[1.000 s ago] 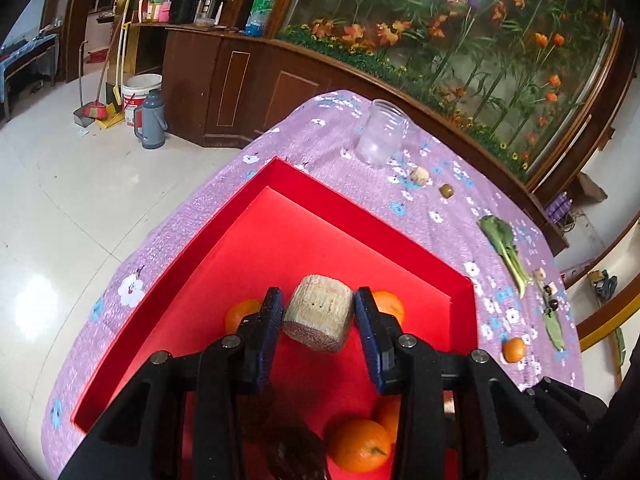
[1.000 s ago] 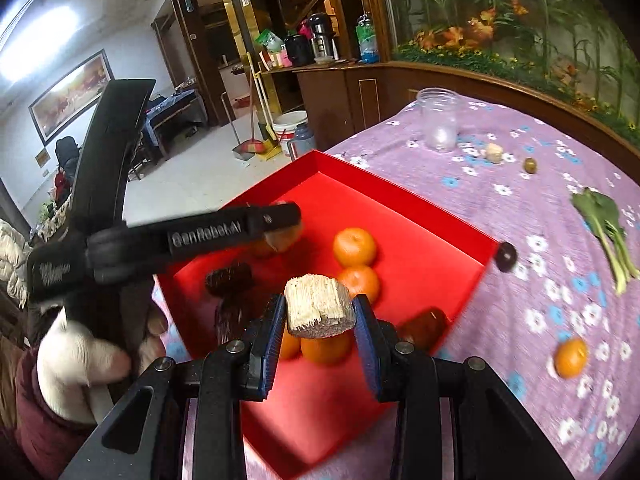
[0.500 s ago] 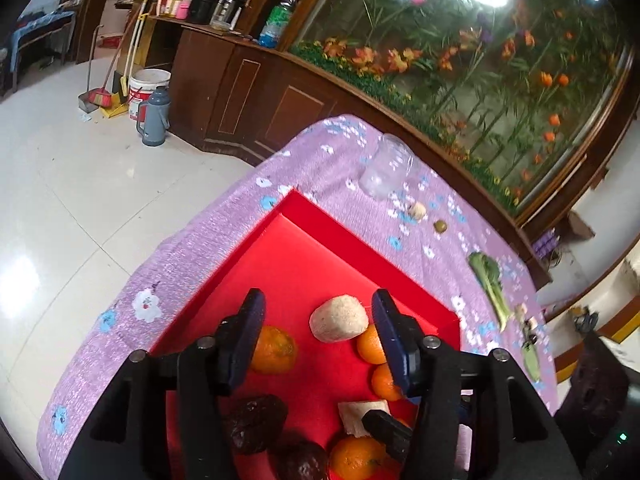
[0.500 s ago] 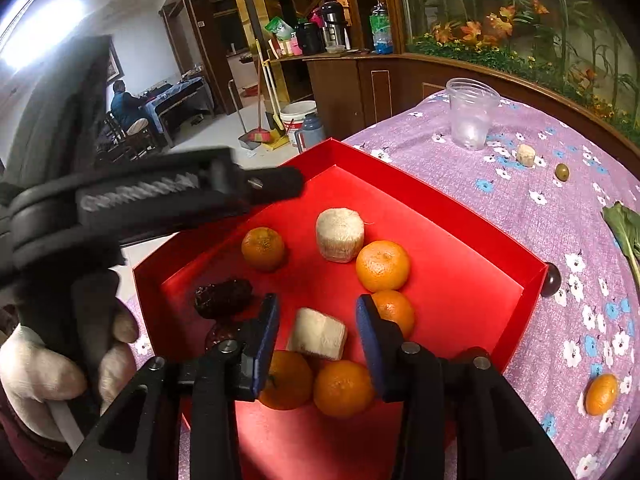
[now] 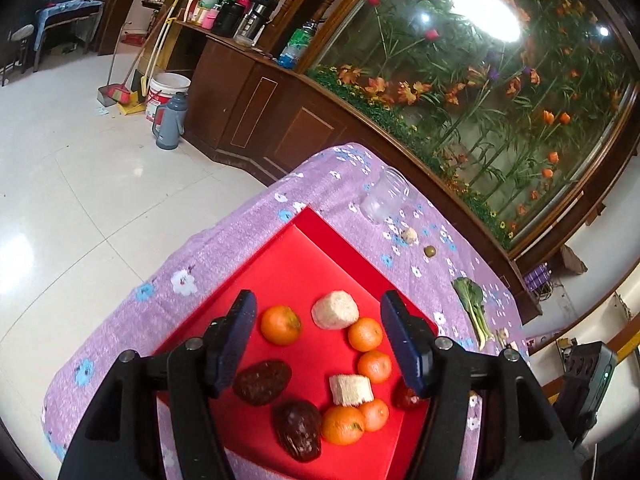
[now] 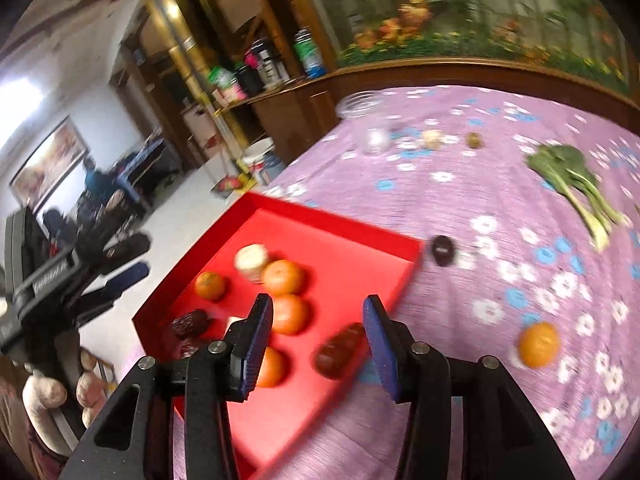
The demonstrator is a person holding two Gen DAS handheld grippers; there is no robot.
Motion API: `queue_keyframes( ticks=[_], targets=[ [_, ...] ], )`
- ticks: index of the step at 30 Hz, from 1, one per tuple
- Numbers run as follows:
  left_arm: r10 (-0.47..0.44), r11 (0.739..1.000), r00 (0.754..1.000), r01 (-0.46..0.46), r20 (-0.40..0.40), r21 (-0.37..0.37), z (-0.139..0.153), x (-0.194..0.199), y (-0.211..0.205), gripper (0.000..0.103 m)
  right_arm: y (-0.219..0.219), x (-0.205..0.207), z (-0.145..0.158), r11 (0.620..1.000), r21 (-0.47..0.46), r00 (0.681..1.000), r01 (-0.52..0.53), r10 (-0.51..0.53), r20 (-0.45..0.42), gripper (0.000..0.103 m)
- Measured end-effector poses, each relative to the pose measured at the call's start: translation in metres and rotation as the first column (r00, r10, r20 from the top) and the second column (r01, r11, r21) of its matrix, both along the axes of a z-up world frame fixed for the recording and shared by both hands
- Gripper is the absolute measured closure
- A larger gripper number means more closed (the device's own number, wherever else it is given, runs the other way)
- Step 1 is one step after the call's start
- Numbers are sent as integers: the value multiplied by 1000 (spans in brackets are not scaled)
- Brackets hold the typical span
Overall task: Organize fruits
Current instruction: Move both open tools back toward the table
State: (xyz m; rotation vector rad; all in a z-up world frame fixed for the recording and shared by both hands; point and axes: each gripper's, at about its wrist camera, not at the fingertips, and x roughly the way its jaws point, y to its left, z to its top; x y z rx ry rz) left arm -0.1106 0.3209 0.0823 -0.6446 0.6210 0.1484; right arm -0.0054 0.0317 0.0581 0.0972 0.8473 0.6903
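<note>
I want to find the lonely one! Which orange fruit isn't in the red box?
The round orange fruit lying alone on the purple flowered tablecloth, right of the red box; every other orange sits inside.

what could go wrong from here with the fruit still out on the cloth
The right hand-held gripper view is motion-blurred, so a hasty reach for the loose orange on the purple cloth could nudge and roll the round fruit. The dark fruit lies just outside the red tray wall, leaving little finger room on that side. The tray's near corner is already crowded with oranges and dark fruits, so another drop there may knock one.
</note>
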Motion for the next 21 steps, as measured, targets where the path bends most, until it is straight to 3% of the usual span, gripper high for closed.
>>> queue_keyframes(
  ticks=[11, 14, 21],
  targets=[
    [-66, 996, 997, 64, 30, 60, 24, -20, -43, 39, -101, -16, 2, 980, 14, 980, 198, -198, -2, 50],
    [-97, 991, 995, 94, 29, 96, 31, -22, -60, 34, -119, -21, 1, 974, 12, 974, 225, -225, 1, 50],
    [-154, 976, 988, 151, 6, 156, 35, -21, -92, 34, -150, -33, -4, 964, 6, 964, 265, -265, 9, 50]
  ],
)
